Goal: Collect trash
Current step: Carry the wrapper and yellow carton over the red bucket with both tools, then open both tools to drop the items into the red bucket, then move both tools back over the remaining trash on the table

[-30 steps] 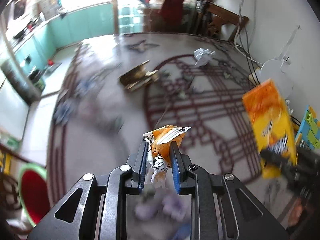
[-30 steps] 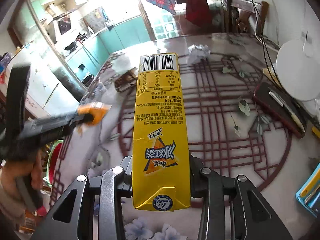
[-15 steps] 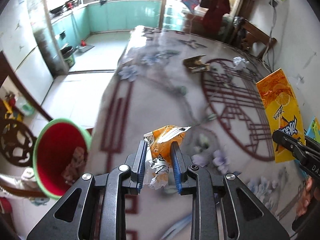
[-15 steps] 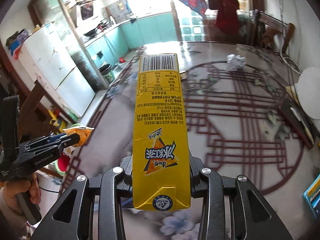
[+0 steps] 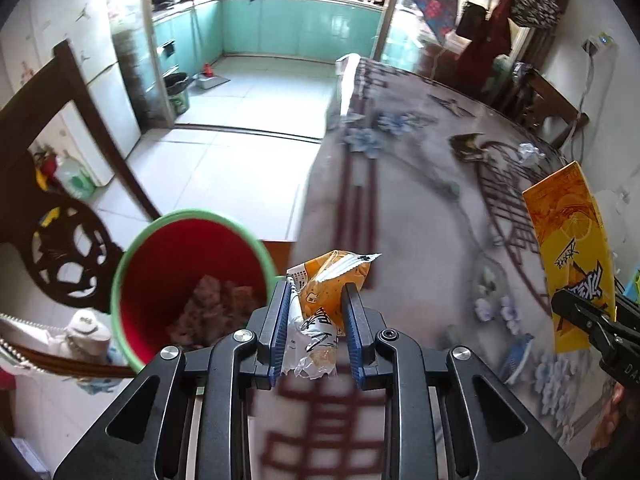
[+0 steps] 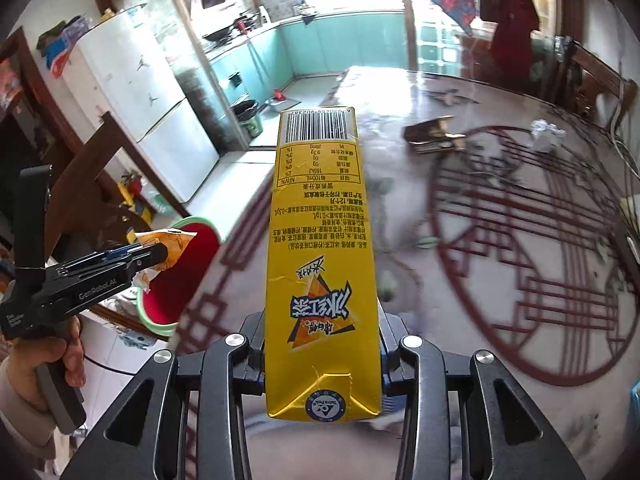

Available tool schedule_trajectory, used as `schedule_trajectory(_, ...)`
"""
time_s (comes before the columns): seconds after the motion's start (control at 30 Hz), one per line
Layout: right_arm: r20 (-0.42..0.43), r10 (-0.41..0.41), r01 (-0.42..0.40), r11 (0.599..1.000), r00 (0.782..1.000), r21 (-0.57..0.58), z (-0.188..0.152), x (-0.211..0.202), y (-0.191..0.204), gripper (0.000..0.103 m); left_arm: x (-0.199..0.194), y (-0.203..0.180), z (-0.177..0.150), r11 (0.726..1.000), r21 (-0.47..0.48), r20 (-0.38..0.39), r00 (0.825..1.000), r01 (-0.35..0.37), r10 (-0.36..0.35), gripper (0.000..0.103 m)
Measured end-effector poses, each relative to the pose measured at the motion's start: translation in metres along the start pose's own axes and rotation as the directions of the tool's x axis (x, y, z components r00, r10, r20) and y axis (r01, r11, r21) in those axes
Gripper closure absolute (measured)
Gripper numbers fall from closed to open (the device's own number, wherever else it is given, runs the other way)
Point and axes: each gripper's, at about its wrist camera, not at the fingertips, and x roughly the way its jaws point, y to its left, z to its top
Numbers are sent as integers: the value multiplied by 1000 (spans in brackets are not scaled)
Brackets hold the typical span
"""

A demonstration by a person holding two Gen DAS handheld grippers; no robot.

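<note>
Red bin (image 5: 180,264), green-rimmed, on the floor past the worktop (image 5: 420,220) edge; some rubbish already inside. My left claw (image 5: 316,312) is clamped on a crumpled orange snack wrapper (image 5: 328,284), near the rim, not yet dropped. Right claw (image 6: 322,364) pinches a tall yellow drink carton (image 6: 320,240). Brown box (image 6: 432,134) and paper wad (image 6: 546,136) remain on the worktop.

A home: a dining table (image 5: 420,216) beside a kitchen with teal cabinets (image 5: 296,28) and fridge (image 6: 152,120).
</note>
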Motion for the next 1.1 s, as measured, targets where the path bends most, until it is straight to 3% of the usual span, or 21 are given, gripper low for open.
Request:
schedule_trajectory(0.3,-55,72,-76,994,996,-74,14,47,79,68,2,78,-4,995,-65,-23,997,-77,76,77)
schedule_trajectory(0.47,-133,150,-164,981,980,-104,23,94,128,68,18,123,-8,986,-95,-60,990,-136,130,77)
schedule_trajectory(0.77,-215,186,-219,966,959,-139,33,155,192,68,36,171,-3,975,-167,-96,986,-148,133,76)
schedule_trajectory(0.83,-220,184,-220,964,958,-152,36,163,201,67,37,173,0,973,-171,-95,986,-152,137,68)
schedule_trajectory(0.9,-232,187,-227,961,955,-159,39,170,207,59,37,177,2,973,-178,-90,987,-146,132,38)
schedule_trajectory(1.0,-214,169,-208,962,962,-178,42,169,209,48,31,178,4,971,-177,-59,987,-158,150,23)
schedule_trajectory(1.1,-204,142,-185,960,969,-208,45,167,213,48,31,180,5,971,-170,-63,986,-165,157,22)
